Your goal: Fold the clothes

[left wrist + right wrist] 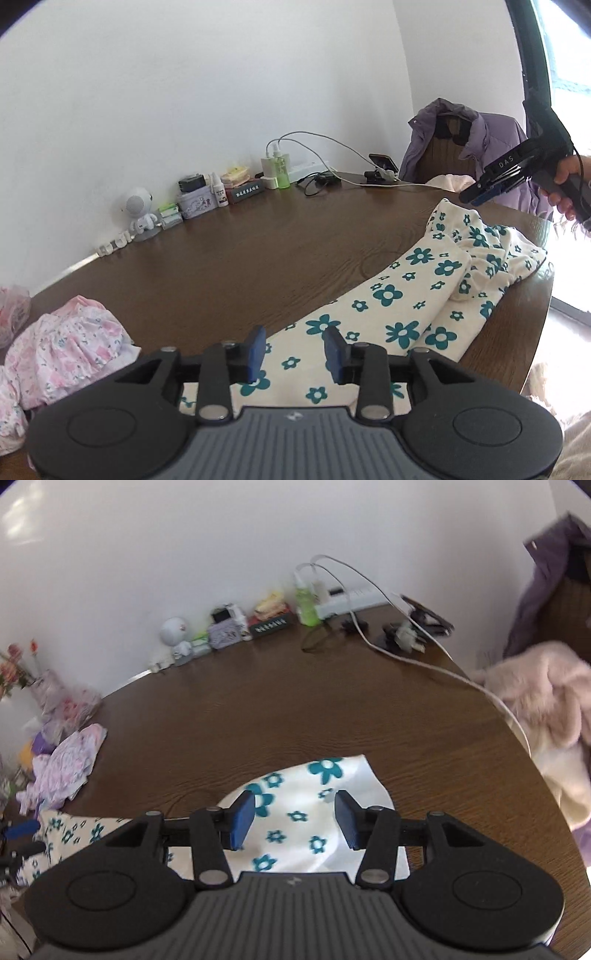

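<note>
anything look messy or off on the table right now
The flowered garment is only half tidy: its near part lies flat, but the far end is bunched and rumpled by the table edge. A pink garment sits crumpled at the left. Nothing looks spilled or damaged.

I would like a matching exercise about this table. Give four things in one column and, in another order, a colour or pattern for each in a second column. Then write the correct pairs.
Things:
1. garment lying under the left gripper
2. jacket hung over the chair
3. crumpled clothes at the left of the table
4. bottle by the wall

Colours or patterns:
A. pale pink with small prints
B. clear green
C. cream with teal flowers
D. purple

Right pairs: 1-C, 2-D, 3-A, 4-B
</note>
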{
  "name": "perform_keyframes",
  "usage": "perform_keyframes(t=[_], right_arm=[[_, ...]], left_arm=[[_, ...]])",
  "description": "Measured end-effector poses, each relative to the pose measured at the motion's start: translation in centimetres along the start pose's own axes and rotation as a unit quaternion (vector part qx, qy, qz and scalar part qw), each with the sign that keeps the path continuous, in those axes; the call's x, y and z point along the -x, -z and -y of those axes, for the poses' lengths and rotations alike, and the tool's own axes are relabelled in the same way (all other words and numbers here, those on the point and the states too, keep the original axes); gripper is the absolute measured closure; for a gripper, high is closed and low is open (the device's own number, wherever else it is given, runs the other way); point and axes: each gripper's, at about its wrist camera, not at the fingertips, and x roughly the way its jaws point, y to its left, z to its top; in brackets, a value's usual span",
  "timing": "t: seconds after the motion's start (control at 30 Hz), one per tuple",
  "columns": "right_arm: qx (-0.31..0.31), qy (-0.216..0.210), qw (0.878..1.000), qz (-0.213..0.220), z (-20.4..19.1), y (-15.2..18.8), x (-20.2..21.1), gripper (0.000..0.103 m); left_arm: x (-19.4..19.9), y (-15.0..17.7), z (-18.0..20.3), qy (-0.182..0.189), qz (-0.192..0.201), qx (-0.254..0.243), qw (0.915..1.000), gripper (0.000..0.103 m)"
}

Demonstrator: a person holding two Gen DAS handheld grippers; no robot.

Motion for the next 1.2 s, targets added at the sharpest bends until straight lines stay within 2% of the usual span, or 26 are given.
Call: perform_keyframes(t=[0.1,0.17,0.2,0.23,0.27,0.33,0.57,0.63,0.77,0.87,1.0,1.07,1.13,1.2], right_arm=[[-0.049,-0.019,0.998,-0.047,1.7,0.1,-2.5,0.054],[-0.050,-0.025,0.997,-0.054,1.7,0.6,-2.9,0.055],[-0.050,-0.030,0.997,-0.051,1.7,0.7,-2.8,0.061],[-0.049,-0.037,0.997,-0.046,1.8,0.8,-2.6,0.086],[-0.054,-0.047,0.997,-0.041,1.8,0.9,-2.3,0.101],[-0.061,-0.067,0.995,-0.030,1.9,1.1,-1.3,0.102],[-0.077,-0.087,0.993,0.029,2.5,2.4,4.0,0.102],[-0.068,-0.070,0.995,0.035,2.7,3.3,4.6,0.102],[-0.041,-0.009,0.999,0.016,2.9,5.0,3.4,0.102],[-0.031,0.003,0.999,0.007,2.6,5.4,2.9,0.100],[-0.026,0.040,0.998,0.052,1.4,4.9,4.3,0.093],[0.005,0.053,0.995,0.087,-0.4,4.8,5.4,0.091],[0.043,0.034,0.993,0.106,-2.5,5.1,6.0,0.090],[0.085,0.005,0.991,0.106,-4.9,5.7,5.4,0.088]], left_arm=[[-1.8,0.4,0.1,0.015,-0.028,0.022,0.9993,0.070],[-2.8,1.0,0.2,0.015,-0.046,0.026,0.9985,0.071],[-3.1,1.2,0.2,0.016,-0.055,0.028,0.9980,0.072],[-3.5,1.5,0.2,0.016,-0.063,0.030,0.9974,0.073],[-3.7,1.7,0.1,0.016,-0.067,0.034,0.9971,0.073],[-3.6,1.9,0.0,0.015,-0.067,0.044,0.9967,0.073],[-3.5,1.9,0.5,-0.004,-0.065,0.050,0.9966,0.072],[-3.4,2.1,0.6,-0.007,-0.060,0.053,0.9968,0.072],[-3.3,2.1,0.8,-0.011,-0.054,0.057,0.9968,0.071],[-3.3,2.1,0.8,-0.011,-0.053,0.059,0.9968,0.071],[-2.5,1.8,0.5,-0.008,-0.050,0.061,0.9969,0.070],[-1.7,1.7,0.1,-0.007,-0.040,0.061,0.9973,0.070],[-0.9,1.6,-0.1,-0.012,-0.028,0.063,0.9976,0.069],[-0.8,1.5,-0.3,-0.015,-0.023,0.068,0.9973,0.069]])
